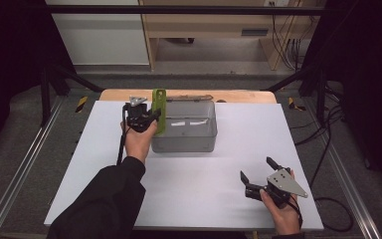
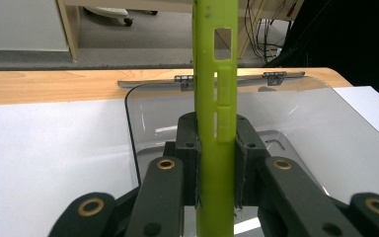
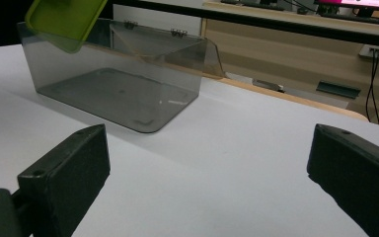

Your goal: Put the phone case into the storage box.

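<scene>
My left gripper (image 1: 151, 117) is shut on a flat lime-green plastic piece (image 1: 159, 111), held upright on its edge over the left rim of a clear smoky box (image 1: 189, 130). In the left gripper view the green piece (image 2: 217, 128) stands clamped between the two black pads (image 2: 186, 148), with the box (image 2: 296, 113) behind and below it. The box is open, its hinged lid (image 1: 191, 97) folded back. My right gripper (image 1: 258, 169) is open near the table's front right, empty. In the right gripper view the box (image 3: 123, 89) and a corner of the green piece (image 3: 64, 19) lie ahead.
The white tabletop (image 1: 189, 184) sits on a wooden bench (image 1: 243, 95). Metal rails (image 1: 20, 169) run along both sides, and cables (image 1: 328, 149) hang at the right. A wooden cabinet (image 1: 219, 30) stands beyond the table.
</scene>
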`<state>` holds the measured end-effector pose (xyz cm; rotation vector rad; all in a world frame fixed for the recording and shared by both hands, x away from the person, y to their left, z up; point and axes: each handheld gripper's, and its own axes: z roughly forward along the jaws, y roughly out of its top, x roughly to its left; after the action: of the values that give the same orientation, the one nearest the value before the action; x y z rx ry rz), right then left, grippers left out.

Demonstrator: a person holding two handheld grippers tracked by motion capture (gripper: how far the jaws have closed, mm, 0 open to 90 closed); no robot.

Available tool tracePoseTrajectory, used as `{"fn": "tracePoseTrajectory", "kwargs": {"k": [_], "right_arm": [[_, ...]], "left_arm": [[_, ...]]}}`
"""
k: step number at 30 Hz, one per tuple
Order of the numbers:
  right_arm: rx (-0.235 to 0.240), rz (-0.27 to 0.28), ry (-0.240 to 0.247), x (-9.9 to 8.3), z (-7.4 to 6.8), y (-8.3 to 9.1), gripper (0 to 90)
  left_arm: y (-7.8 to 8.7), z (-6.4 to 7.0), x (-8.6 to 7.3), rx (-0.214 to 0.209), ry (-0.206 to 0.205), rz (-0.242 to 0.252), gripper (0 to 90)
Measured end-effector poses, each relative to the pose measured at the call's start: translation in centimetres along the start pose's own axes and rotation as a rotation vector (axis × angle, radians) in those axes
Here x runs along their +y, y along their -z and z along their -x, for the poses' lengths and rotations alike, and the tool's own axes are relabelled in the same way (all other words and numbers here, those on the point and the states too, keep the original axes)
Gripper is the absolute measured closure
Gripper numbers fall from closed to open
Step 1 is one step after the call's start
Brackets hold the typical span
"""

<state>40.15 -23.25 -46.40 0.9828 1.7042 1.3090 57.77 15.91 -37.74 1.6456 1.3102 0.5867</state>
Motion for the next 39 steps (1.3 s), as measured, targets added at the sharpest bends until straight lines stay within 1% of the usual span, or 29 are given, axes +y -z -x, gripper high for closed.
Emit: {"fn": "tracePoseTrajectory", "kwargs": {"k": [16, 39], "right_arm": [[0.002, -0.001, 0.000, -0.01, -0.02, -0.02, 3.0], [0.004, -0.003, 0.002, -0.03, -0.02, -0.04, 2.9]], "left_arm": [[-0.22, -0.19, -0.35, 0.006, -0.001, -0.006, 77.2], [-0.32, -0.17, -0.60, 0.032, -0.042, -0.012, 77.2]]}}
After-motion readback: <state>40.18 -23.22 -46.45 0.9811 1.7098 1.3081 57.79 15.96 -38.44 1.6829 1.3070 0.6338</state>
